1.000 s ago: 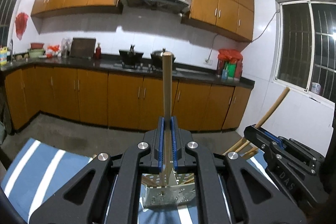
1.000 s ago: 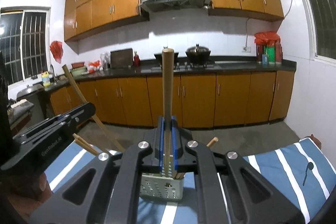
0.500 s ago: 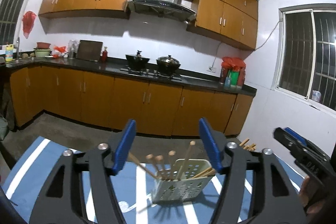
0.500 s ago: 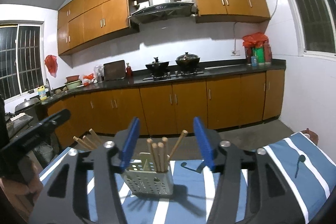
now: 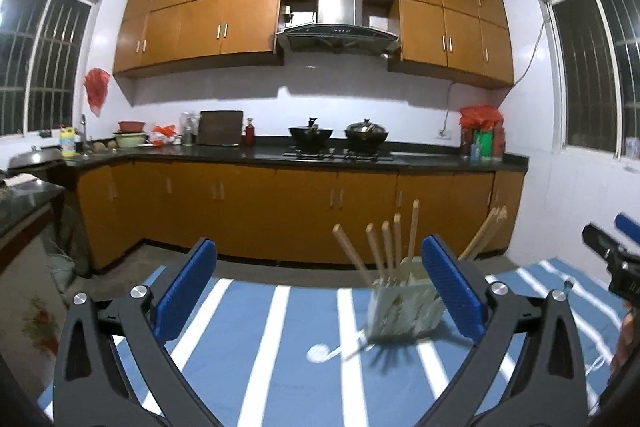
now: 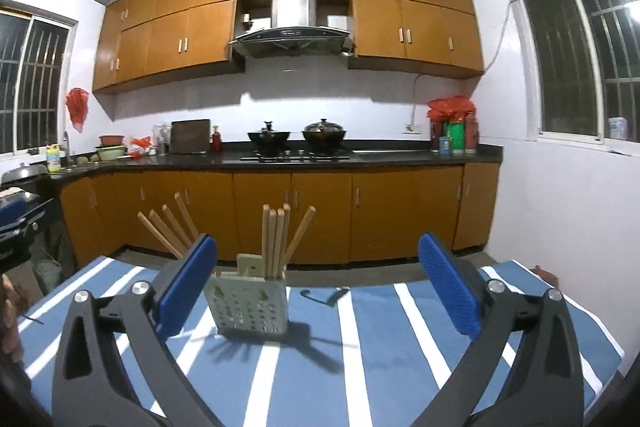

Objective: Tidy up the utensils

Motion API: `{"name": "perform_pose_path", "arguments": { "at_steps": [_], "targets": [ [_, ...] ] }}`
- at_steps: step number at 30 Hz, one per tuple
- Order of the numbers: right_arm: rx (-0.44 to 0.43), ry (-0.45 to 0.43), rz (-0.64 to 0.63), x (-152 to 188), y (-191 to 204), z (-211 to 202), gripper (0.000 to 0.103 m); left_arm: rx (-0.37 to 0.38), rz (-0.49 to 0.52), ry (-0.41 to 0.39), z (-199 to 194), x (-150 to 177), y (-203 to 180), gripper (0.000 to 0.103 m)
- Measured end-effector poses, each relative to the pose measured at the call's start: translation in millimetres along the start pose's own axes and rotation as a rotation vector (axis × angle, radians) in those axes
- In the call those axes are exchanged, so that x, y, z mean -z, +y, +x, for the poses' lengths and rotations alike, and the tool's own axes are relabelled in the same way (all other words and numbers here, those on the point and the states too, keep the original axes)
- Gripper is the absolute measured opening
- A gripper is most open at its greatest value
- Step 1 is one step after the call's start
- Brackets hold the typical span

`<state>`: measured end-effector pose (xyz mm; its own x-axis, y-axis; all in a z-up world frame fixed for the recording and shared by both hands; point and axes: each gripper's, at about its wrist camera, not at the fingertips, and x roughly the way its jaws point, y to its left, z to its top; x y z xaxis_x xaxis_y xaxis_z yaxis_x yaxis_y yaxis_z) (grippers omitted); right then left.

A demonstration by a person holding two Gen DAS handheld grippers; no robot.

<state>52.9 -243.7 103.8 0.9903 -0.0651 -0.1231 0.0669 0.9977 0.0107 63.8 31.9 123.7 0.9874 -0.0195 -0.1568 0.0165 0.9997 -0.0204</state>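
The tablecloth (image 6: 400,359) is blue with white stripes; the utensil holder (image 6: 250,307) is pale cream, pierced with a grid of small holes; the chopsticks (image 6: 276,239) standing in it are light tan wood; the left gripper (image 5: 320,287) and right gripper (image 6: 318,285) are black with bright blue finger pads (image 6: 450,285) and silver bolts; the cabinets (image 6: 320,215) are orange-brown; the countertop (image 6: 360,154) is black; the walls (image 6: 560,207) are white; the range hood (image 6: 294,9) is steel grey; a plastic bag (image 6: 77,107) hanging at the left is red.
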Motion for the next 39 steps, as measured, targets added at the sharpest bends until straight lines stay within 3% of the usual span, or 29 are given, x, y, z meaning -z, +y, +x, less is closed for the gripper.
{"name": "perform_pose_path", "arguments": {
  "at_steps": [3,7,18,28,39],
  "targets": [
    [0.03,0.006,0.024,15,0,-13,0.099,-0.014,0.031,0.01,-14,18,-4,0.101],
    [-0.012,0.077,0.059,38,-2,-22,0.099,-0.022,0.033,0.036,-25,38,-5,0.101],
    [-0.035,0.166,0.033,80,13,-36,0.099,-0.003,-0.011,0.119,-37,74,-6,0.101],
    [-0.035,0.21,0.011,100,18,-37,0.099,-0.014,0.055,0.174,-39,100,-22,0.101],
    [-0.026,0.253,0.006,116,17,-32,0.099,-0.016,0.061,0.215,-38,118,-26,0.101]
  ]
}}
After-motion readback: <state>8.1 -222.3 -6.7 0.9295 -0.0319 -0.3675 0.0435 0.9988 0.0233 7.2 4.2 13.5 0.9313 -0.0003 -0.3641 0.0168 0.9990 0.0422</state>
